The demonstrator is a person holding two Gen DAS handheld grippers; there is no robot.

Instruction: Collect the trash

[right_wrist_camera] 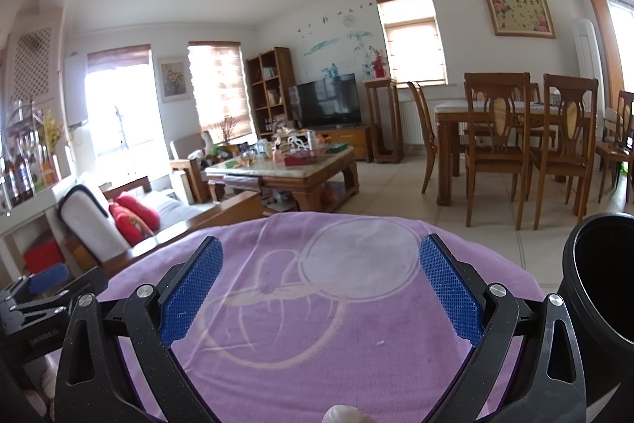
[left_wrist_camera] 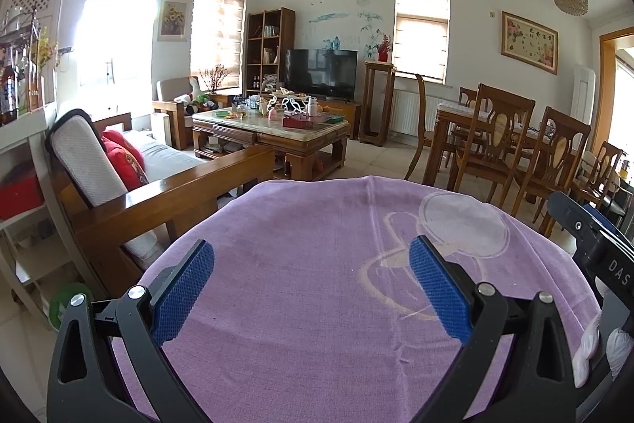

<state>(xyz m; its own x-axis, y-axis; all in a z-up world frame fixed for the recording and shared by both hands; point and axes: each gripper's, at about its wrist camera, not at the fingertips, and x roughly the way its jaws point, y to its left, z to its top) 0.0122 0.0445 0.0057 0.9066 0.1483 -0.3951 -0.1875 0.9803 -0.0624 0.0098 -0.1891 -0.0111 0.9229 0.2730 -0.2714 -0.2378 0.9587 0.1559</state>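
Hovering over the purple-clothed surface (right_wrist_camera: pixel 317 343), we hold both tools wide open and empty: left tool (left_wrist_camera: pixel 311 288), right tool (right_wrist_camera: pixel 321 288). We see a black bin (right_wrist_camera: pixel 602 284) beside its right edge, and a small pale scrap (right_wrist_camera: pixel 342 415) at its near edge.

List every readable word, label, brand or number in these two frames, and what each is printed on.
"DAS": white letters, cut off at the frame edge, on the black body of the right gripper, seen in the left wrist view.
Small pale lettering on the black body of the left gripper, right wrist view: too blurred to read.
Calligraphy on the framed flower picture: too small to read.
Labels on the bottles on the shelf: too blurred to read.
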